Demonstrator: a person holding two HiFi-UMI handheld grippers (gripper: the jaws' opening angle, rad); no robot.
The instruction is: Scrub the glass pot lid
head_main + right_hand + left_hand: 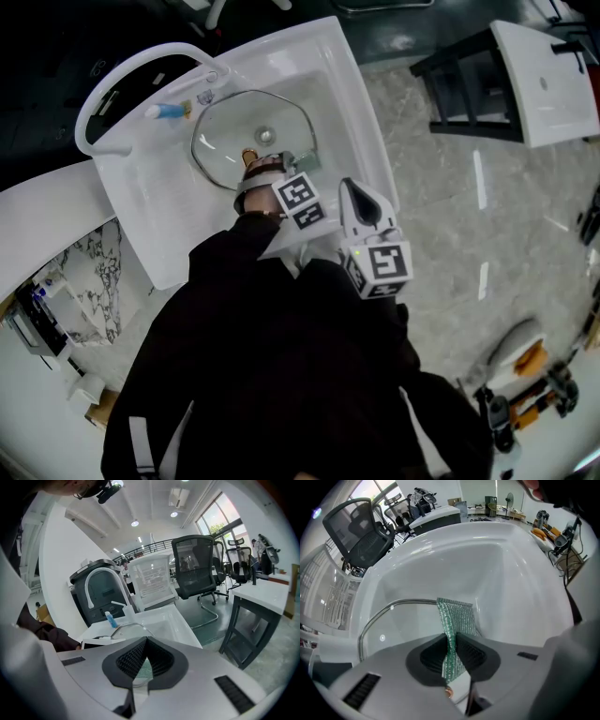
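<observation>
Currently I am reaching my left arm forward over the white sink (349,103), with the dark sleeve extended and my hand (255,184) wrapped round the left gripper (286,167). Its jaws are clamping a green mesh scrub cloth (457,616). The cloth is sticking out past the tips and reaching the near right edge of the glass pot lid (230,141). The lid is lying flat in the basin, knob (265,136) up, and its metal rim (389,605) is showing to the left of the cloth.

The right gripper (353,187) is hovering just right of the left one, over the sink's near right rim. It is pointing far and is apart from the lid. Its jaws are meeting at the tips and gripping nothing.

A blue bottle (169,112) is sitting on the sink's far left ledge.
</observation>
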